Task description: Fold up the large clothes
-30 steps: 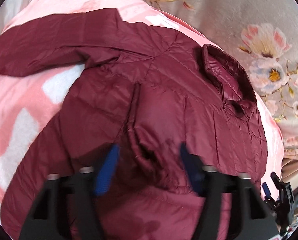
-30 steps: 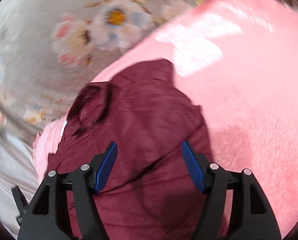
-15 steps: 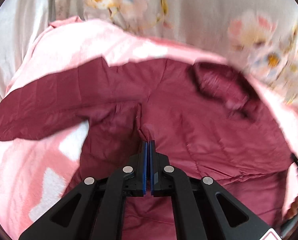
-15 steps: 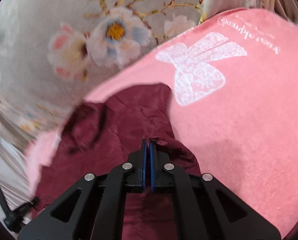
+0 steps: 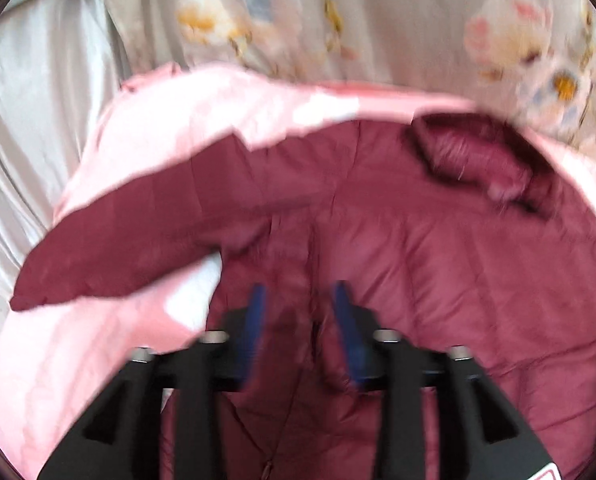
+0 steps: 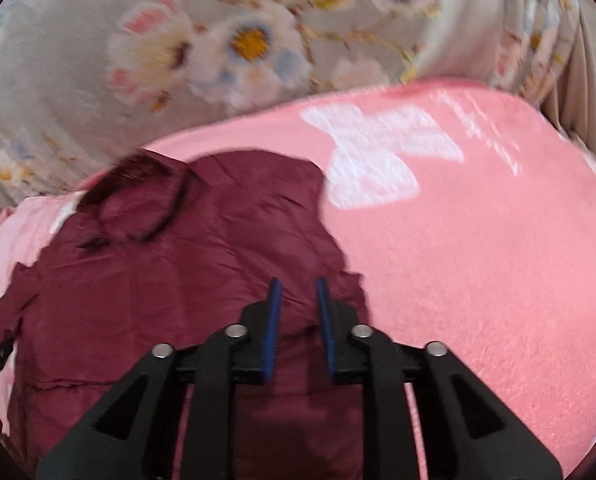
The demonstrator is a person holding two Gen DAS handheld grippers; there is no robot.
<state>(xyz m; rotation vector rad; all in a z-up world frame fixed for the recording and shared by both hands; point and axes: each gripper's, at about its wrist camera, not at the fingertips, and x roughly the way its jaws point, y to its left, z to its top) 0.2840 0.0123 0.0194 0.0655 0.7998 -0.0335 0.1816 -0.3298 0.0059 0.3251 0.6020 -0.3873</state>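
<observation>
Black grippers (image 5: 298,316), blue-padded jaws

The jacket (image 5: 437,248) is a dark red quilted puffer, spread flat on a pink blanket (image 5: 98,344). Its collar (image 5: 477,160) stands up in a dark ring at the far end, near the blanket's edge. One sleeve (image 5: 138,240) stretches out to the left across the blanket. The body shows stitched panels and a wrinkled centre seam

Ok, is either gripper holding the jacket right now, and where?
Nothing is held. The left gripper and right gripper both have jaws opening above the jacket, pads clear of the fabric.
</observation>
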